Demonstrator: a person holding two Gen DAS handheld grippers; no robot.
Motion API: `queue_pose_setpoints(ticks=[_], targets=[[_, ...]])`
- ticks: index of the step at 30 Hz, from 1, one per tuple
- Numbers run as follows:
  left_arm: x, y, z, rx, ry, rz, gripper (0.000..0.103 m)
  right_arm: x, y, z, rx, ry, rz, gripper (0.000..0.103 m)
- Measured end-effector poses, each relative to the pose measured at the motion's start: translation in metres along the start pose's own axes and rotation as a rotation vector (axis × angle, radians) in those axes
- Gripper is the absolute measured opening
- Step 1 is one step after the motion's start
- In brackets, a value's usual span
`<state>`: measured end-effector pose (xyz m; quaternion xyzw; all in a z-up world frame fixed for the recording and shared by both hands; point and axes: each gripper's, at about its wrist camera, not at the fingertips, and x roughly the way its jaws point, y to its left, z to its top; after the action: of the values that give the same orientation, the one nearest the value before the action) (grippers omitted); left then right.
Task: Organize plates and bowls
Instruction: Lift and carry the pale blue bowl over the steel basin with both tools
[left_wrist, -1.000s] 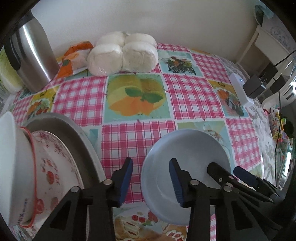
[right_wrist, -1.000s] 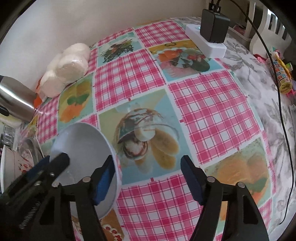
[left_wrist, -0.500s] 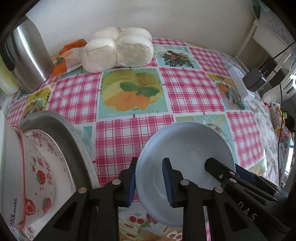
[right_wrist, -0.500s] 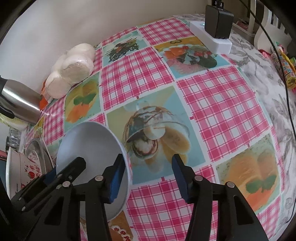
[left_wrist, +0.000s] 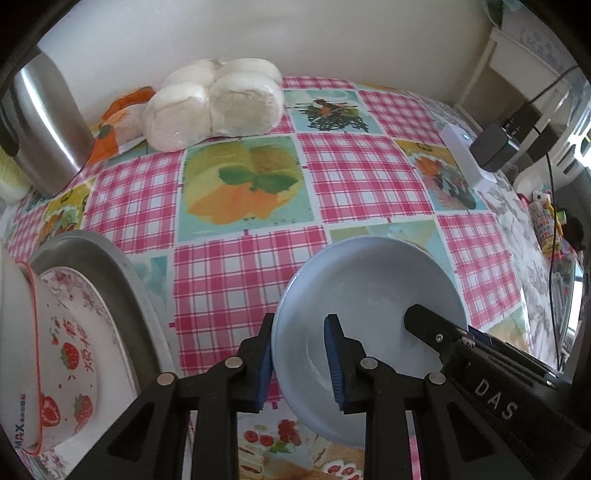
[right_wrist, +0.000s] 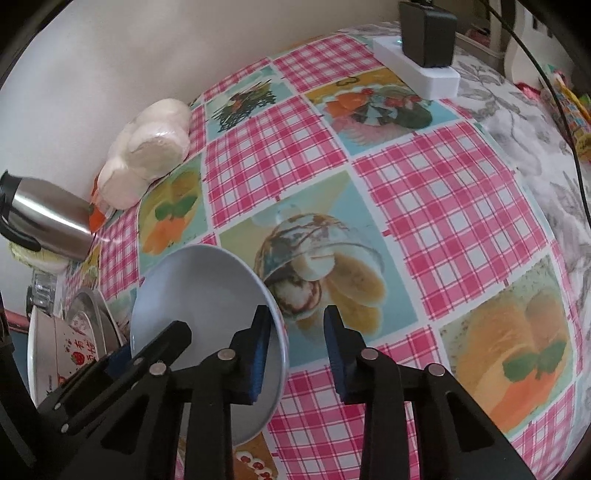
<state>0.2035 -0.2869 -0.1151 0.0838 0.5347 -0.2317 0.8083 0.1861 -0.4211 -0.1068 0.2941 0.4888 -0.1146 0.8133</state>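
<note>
Pale blue glazed bowl (left_wrist: 369, 295) on or just above a checked tablecloth (left_wrist: 236, 280), beside a metal tray (left_wrist: 122, 273); likely stiff, light, slippery and breakable, best taken at opposite rims. Left gripper (left_wrist: 300, 332) clamped on one rim; right gripper (right_wrist: 295, 317) with jaws just now closing astride the other, outer pad not touching. Legible: "DAS" on the right gripper, "MAX" on a strawberry bowl (left_wrist: 55, 369).

Counting the tableware ahead of the two grippers

One pale blue bowl (left_wrist: 369, 295) is sitting between the grippers; one strawberry bowl (left_wrist: 55, 369), one floral plate (left_wrist: 92, 306) and one metal tray (left_wrist: 110, 269) are lying left of them.
</note>
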Motion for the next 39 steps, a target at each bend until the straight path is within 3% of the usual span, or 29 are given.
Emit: queue_pose_setpoints(ticks=[5, 9, 13, 16, 25, 39], targets=[[0.002, -0.003, -0.001, 0.009, 0.002, 0.0, 0.028, -0.001, -0.008, 0.002, 0.026, -0.005, 0.008, 0.031], [0.008, -0.001, -0.003, 0.002, 0.021, 0.008, 0.021, 0.004, -0.006, 0.0, 0.022, 0.012, 0.028, 0.031], [0.007, 0.001, -0.004, -0.008, 0.018, -0.002, 0.02, 0.007, -0.003, -0.001, 0.01, 0.018, 0.023, 0.031], [0.004, 0.001, -0.002, -0.011, 0.014, -0.027, 0.015, 0.006, -0.002, 0.0, 0.017, 0.021, 0.03, 0.026], [0.0, 0.001, 0.0, -0.012, 0.012, -0.042, 0.015, 0.004, -0.001, 0.001, 0.018, 0.03, 0.037, 0.026], [-0.057, 0.008, 0.015, -0.013, -0.106, -0.079, 0.015, -0.041, 0.029, 0.009, -0.022, -0.063, 0.047, 0.026]])
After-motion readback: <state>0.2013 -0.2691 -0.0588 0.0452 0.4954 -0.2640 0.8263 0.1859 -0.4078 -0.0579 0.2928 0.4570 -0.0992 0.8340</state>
